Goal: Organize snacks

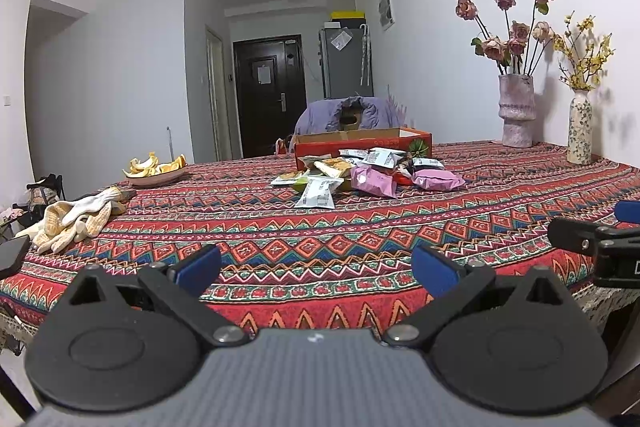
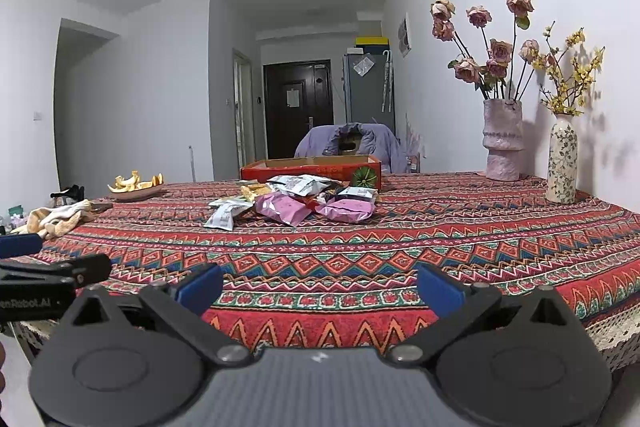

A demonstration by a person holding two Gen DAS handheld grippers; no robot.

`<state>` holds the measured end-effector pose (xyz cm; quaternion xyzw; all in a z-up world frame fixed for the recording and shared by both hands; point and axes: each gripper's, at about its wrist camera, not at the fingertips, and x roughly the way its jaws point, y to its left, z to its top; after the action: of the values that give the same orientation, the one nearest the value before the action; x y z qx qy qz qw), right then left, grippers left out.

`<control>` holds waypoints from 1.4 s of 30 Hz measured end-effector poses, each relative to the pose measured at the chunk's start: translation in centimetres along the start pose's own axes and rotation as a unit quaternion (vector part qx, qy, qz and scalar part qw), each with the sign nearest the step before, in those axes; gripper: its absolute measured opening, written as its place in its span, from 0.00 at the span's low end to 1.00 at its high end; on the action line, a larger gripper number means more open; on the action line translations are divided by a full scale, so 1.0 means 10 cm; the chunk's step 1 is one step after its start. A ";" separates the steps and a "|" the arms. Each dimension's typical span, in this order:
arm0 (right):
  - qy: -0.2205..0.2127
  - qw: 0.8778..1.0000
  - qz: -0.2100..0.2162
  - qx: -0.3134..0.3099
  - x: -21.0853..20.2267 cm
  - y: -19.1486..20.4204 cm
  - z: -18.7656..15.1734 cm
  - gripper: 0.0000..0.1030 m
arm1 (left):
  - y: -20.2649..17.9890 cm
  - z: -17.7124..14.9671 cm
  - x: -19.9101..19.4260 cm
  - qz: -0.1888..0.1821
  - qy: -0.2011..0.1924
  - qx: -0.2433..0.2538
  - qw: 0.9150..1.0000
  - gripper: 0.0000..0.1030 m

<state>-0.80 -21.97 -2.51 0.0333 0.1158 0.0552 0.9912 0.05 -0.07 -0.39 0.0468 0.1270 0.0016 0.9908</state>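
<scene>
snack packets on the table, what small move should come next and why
Probably bring the right gripper forward over the cloth toward the nearest pink packet. Both grippers hang open at the near table edge, the left gripper holding nothing either, and the snack pile lies loose in front of the red box, none visibly in it.

Both the left gripper (image 1: 316, 269) and right gripper (image 2: 320, 285) share one build: matte black linkage arms, round black discs, silver pivot screws, blue pads on the jaws, grey ribbed body at 6 o'clock.
</scene>
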 end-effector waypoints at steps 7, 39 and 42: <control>0.000 1.000 0.001 -0.014 0.00 0.02 0.00 1.00 | -0.01 0.00 -0.01 -0.001 -0.001 0.002 1.000 1.00; 0.002 1.000 -0.001 -0.002 0.06 -0.06 0.04 1.00 | 0.00 0.01 0.04 0.001 0.006 0.000 1.000 1.00; 0.002 1.000 0.000 0.001 0.09 -0.09 0.03 1.00 | 0.01 0.02 0.09 0.008 0.010 0.005 1.000 1.00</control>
<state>0.27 -22.75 -2.55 0.0344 0.1183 0.0554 0.9908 0.98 0.00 -0.39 0.0524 0.1365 0.0092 0.9892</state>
